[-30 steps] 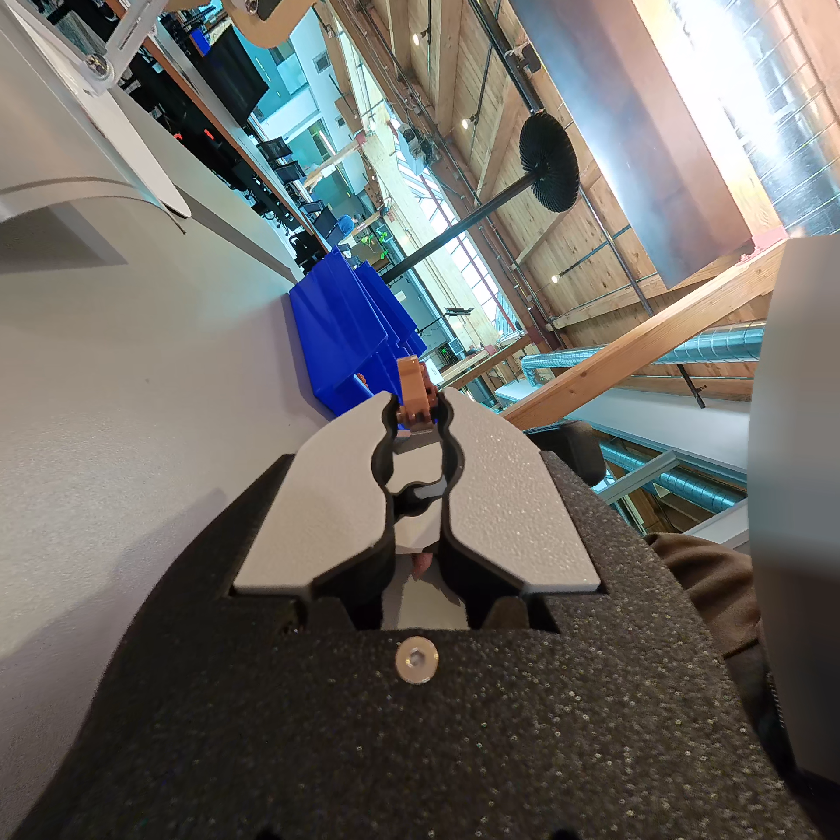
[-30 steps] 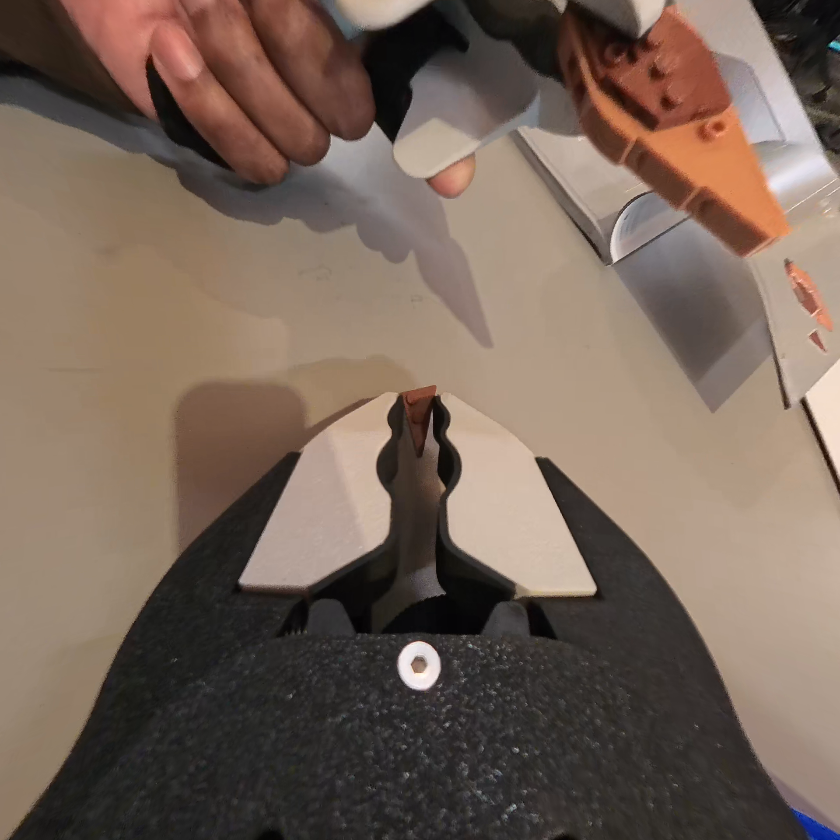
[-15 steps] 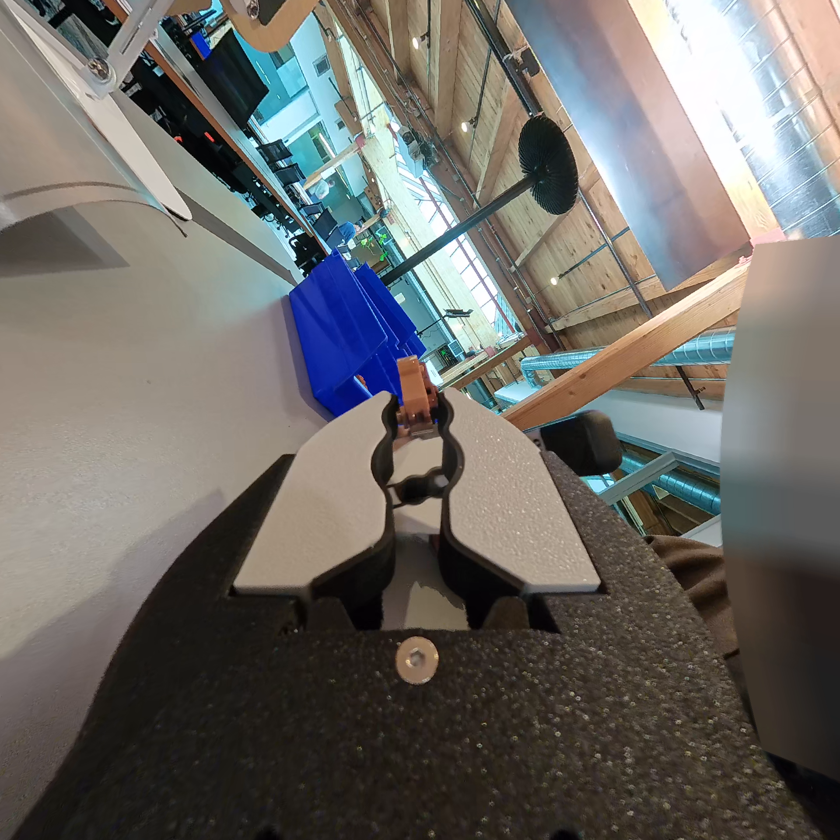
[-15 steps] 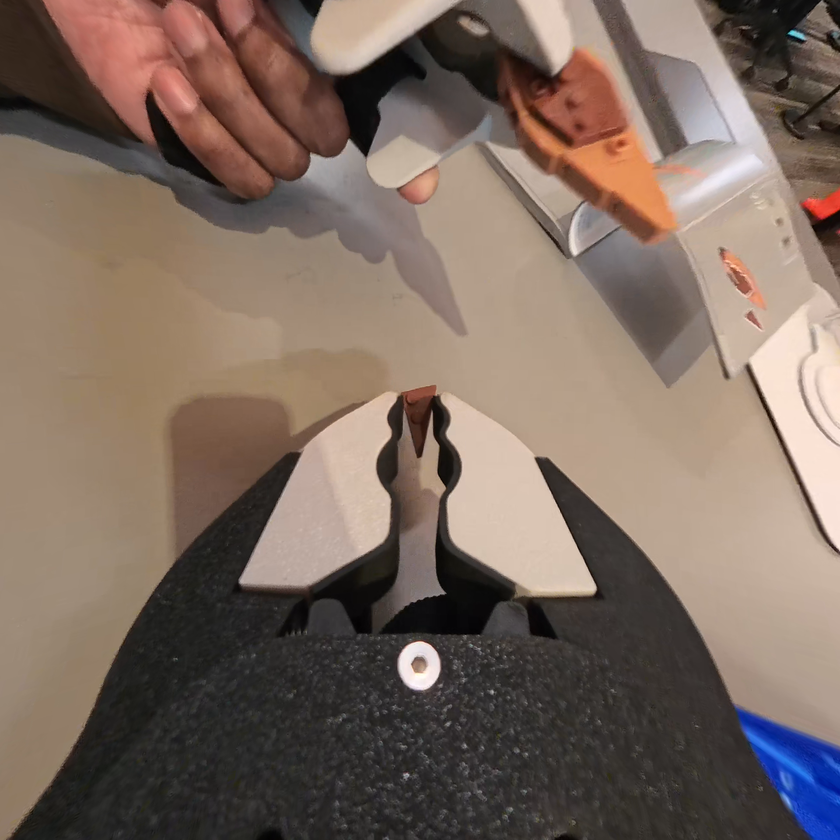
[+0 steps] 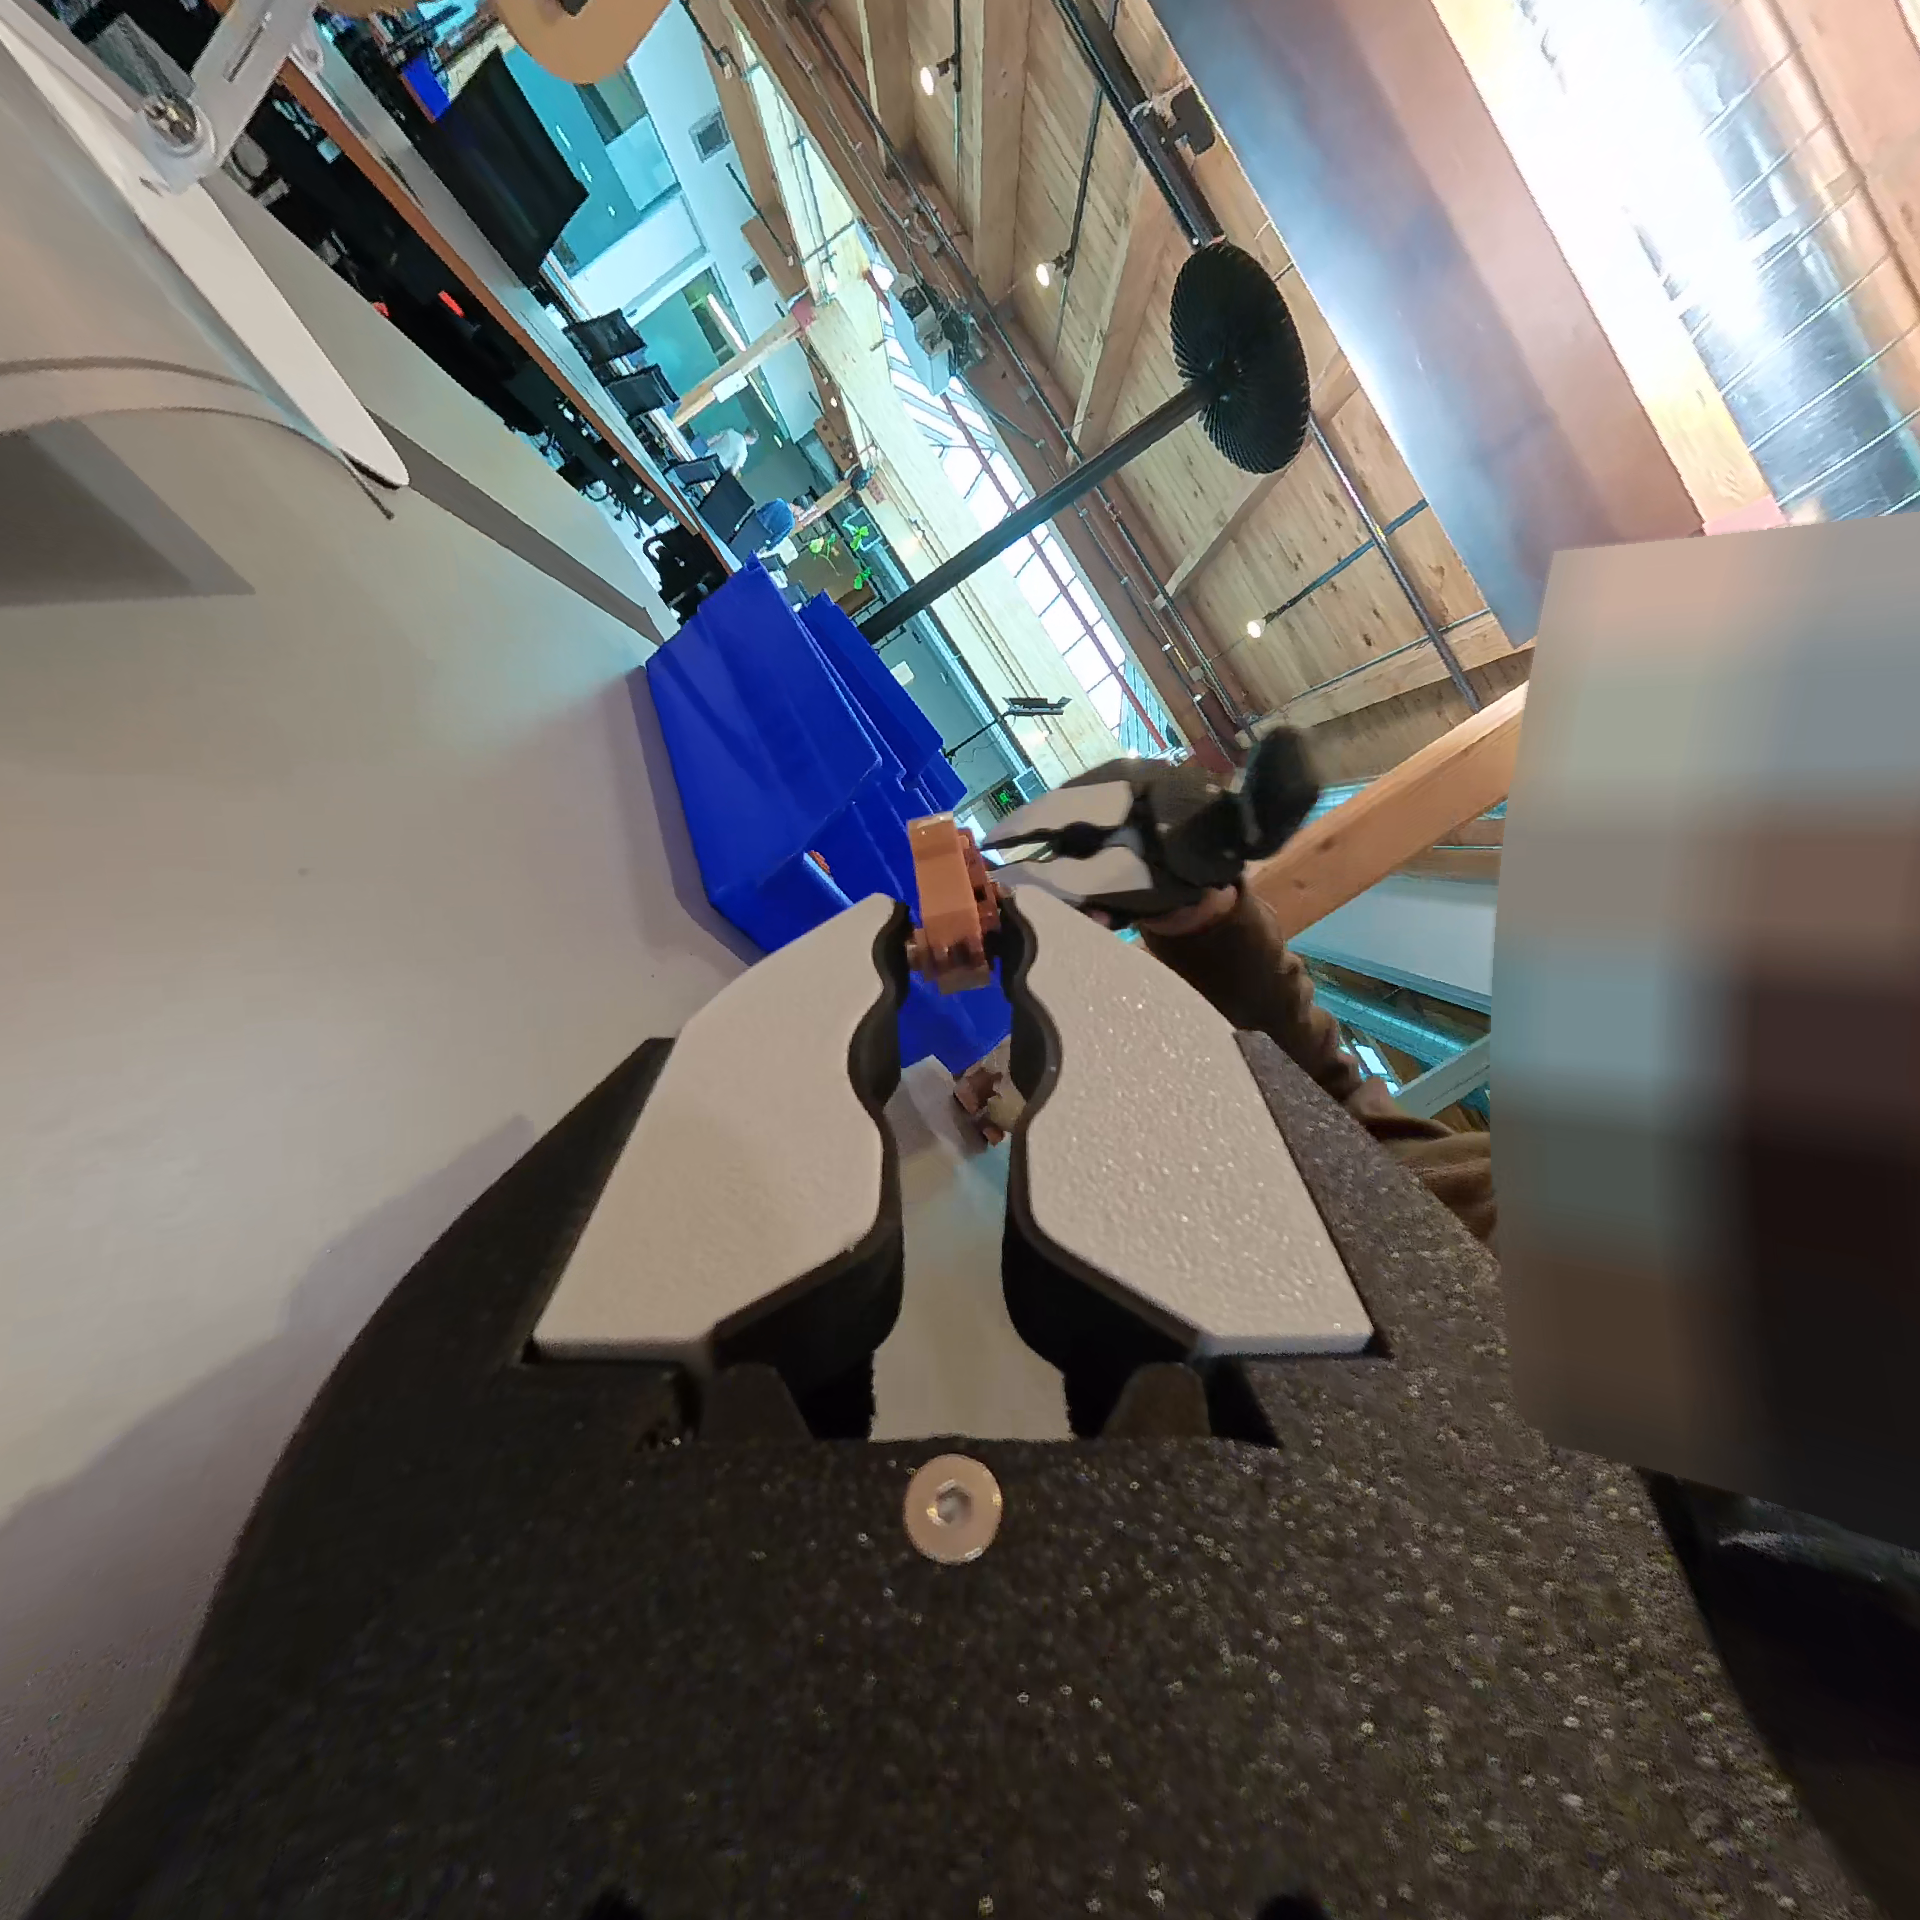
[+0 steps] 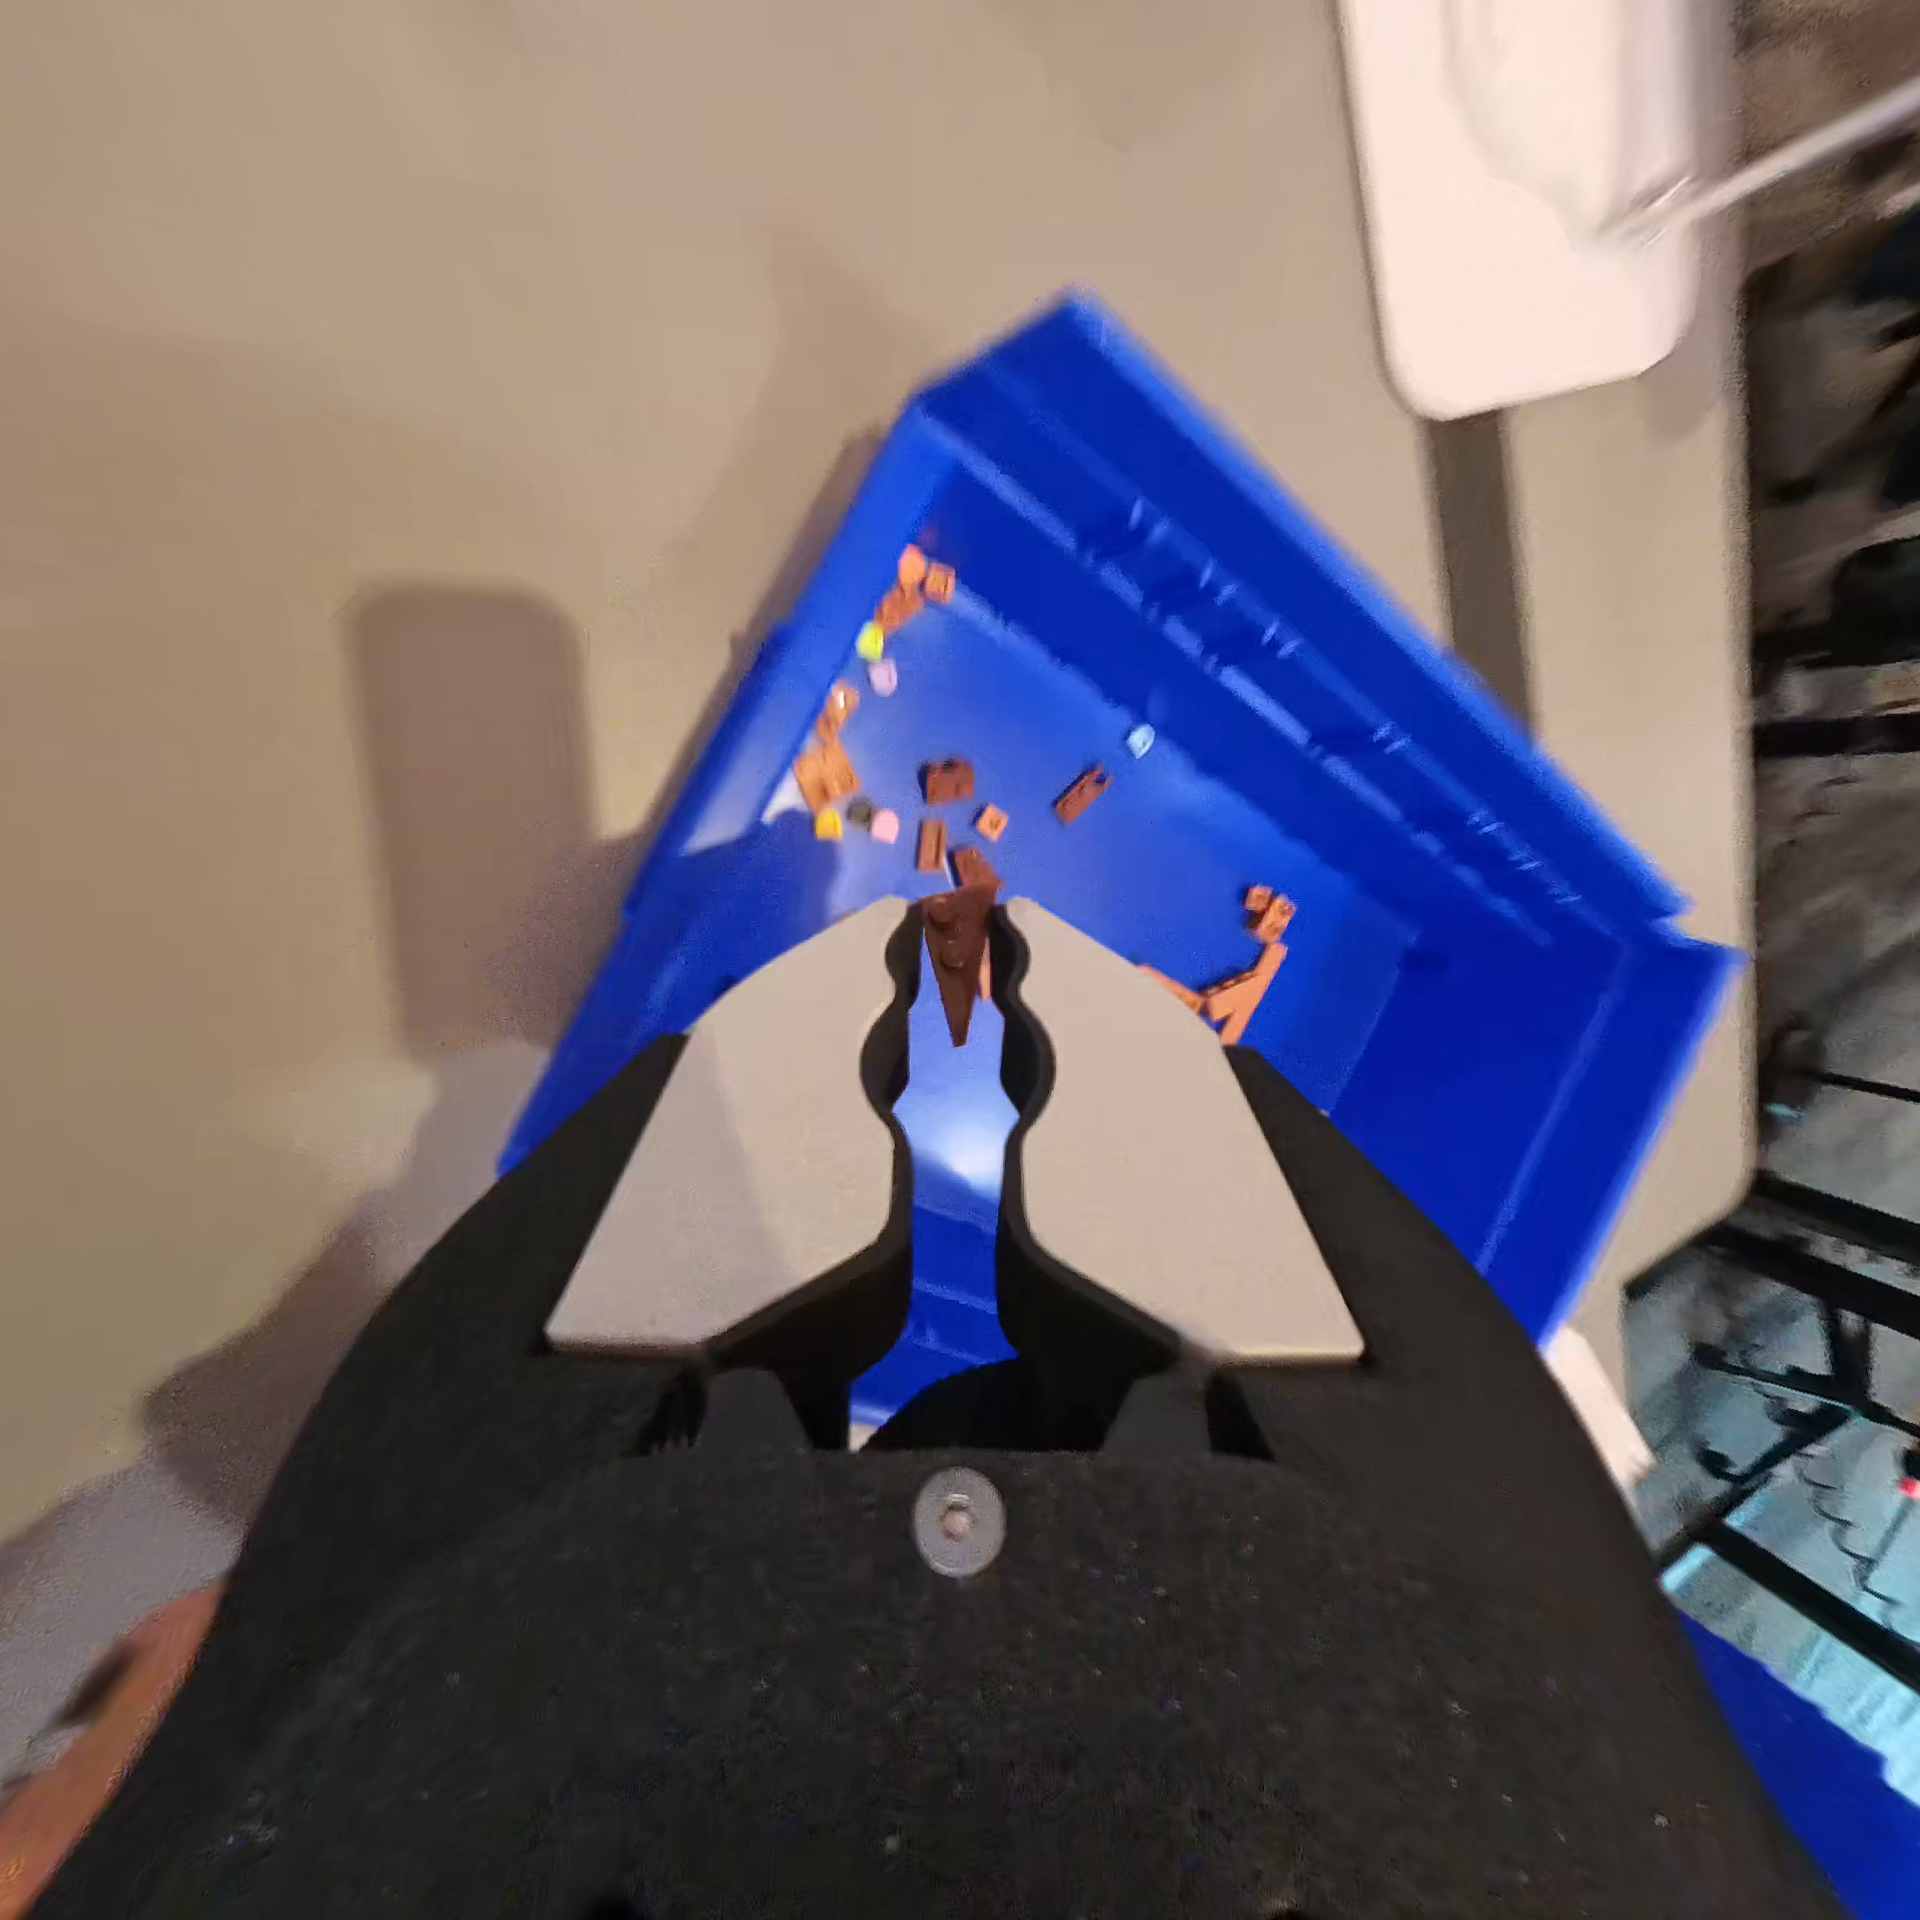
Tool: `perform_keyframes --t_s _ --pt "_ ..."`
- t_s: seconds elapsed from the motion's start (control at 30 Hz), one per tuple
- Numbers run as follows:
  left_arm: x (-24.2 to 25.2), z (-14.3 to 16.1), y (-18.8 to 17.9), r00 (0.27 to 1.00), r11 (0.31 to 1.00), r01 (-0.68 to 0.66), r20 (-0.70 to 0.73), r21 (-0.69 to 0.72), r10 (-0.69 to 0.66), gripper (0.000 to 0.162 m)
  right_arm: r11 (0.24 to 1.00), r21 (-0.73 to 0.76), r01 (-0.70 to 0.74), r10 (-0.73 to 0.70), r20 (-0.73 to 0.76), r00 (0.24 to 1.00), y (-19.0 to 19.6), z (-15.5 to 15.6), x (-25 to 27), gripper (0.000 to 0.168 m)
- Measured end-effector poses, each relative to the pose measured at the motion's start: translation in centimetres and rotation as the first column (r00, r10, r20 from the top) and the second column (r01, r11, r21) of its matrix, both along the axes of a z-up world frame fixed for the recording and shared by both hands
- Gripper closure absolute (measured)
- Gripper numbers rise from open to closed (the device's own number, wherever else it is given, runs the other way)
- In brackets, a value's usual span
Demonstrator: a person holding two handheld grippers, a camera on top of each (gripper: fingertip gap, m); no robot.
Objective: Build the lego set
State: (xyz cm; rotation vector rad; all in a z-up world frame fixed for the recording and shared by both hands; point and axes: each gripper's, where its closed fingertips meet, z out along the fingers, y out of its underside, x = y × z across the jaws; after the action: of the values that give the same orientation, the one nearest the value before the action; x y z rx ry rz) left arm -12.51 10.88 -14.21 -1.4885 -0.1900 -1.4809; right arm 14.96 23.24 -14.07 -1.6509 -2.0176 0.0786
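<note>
Bin [image 6: 1382, 727], blue, one, on grey desk [image 6: 312, 312]; roughly twenty loose bricks [image 6: 940, 779] inside bin, mostly orange and brown, exact count blurred. Right tool [image 6: 961, 920] above bin, clamped on one dark brown wedge piece [image 6: 956, 966]. Left tool [image 5: 951, 925] beside bin, pinching one orange-brown partial build [image 5: 945, 904]; build's far end hidden edge-on. Right tool [image 5: 1070, 847] also visible beyond it, partly cut off by build.

We see a black ceiling fan [image 5: 1236, 374] under wooden beams [image 5: 1382, 821], a white tray [image 6: 1517, 197] at the table [image 6: 312, 312] edge.
</note>
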Motion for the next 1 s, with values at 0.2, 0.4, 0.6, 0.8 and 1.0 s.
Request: perform_keyframes --t_s 0.2,0.4,0.6,0.8,1.0 --pt "0.0 0.5 0.3 0.998 0.997 -0.063 -0.018 0.055 0.064 0.146 0.987 -0.159 0.01 0.028 0.235 0.972 4.2 -7.9 1.4 0.156" --pt "0.3 0.6 1.1 0.996 0.993 -0.079 -0.044 0.089 0.083 0.146 0.992 -0.127 0.0 0.036 0.28 0.959 7.2 -8.0 2.5 0.139" --pt "1.4 0.7 2.0 0.995 0.991 -0.066 -0.062 0.115 0.073 0.146 0.994 0.084 0.075 -0.097 0.305 0.947 14.2 -3.6 6.6 0.138" --pt "2.1 0.7 2.3 0.994 0.989 -0.064 -0.077 0.133 0.074 0.146 0.952 0.214 0.219 -0.27 0.25 0.93 20.5 -1.3 9.7 0.132" --pt "2.0 0.8 2.5 0.994 0.988 -0.08 -0.066 0.135 0.089 0.146 0.938 0.176 0.299 -0.327 0.16 0.932 23.5 -1.1 10.1 0.127"
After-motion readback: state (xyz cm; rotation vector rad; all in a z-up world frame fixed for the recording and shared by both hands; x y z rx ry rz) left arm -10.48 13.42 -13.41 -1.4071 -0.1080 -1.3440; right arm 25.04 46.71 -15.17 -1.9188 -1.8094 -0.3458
